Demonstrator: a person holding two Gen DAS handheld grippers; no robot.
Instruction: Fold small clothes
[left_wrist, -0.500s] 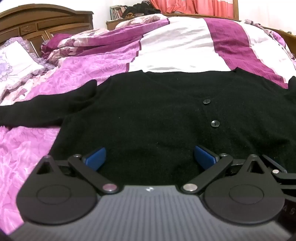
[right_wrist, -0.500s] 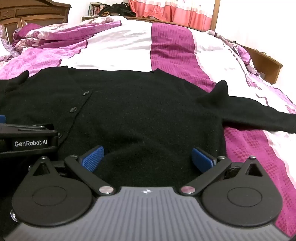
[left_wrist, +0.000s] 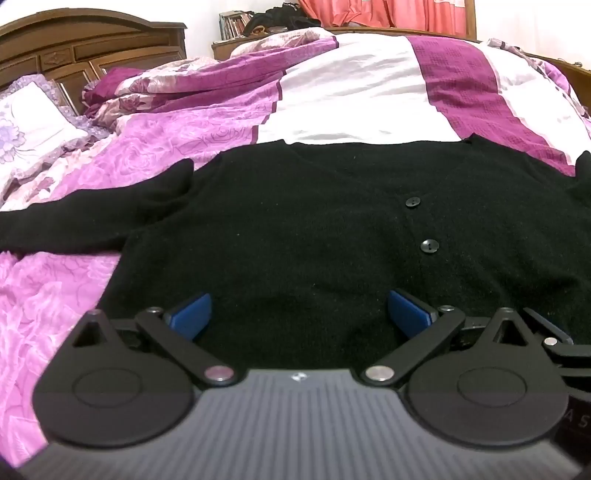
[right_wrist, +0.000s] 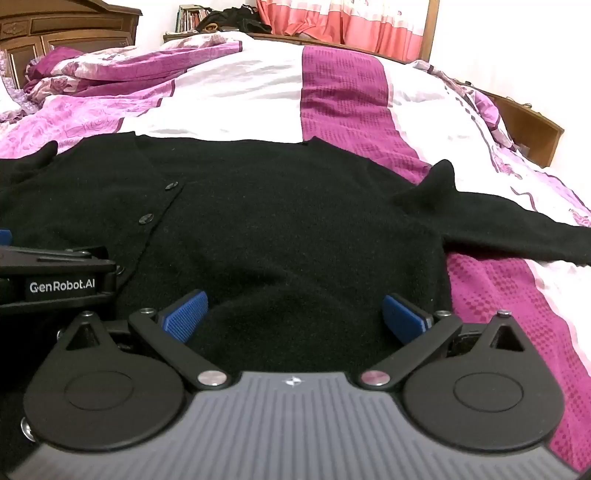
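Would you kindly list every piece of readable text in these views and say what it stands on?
"GenRobot.AI": white print on the side of the left hand-held gripper, seen in the right wrist view.
"A S": partial letters at the left wrist view's right edge, cut off.
Book spines on the far shelf: too small to read.

left wrist: low, close | right wrist: same | shared: black cardigan (left_wrist: 314, 229)

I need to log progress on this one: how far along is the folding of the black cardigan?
Done: the black cardigan lies spread flat on the bedspread, sleeves out. In hand: nothing; the left tongs and right tongs hover open over its near part. Left: every fold.
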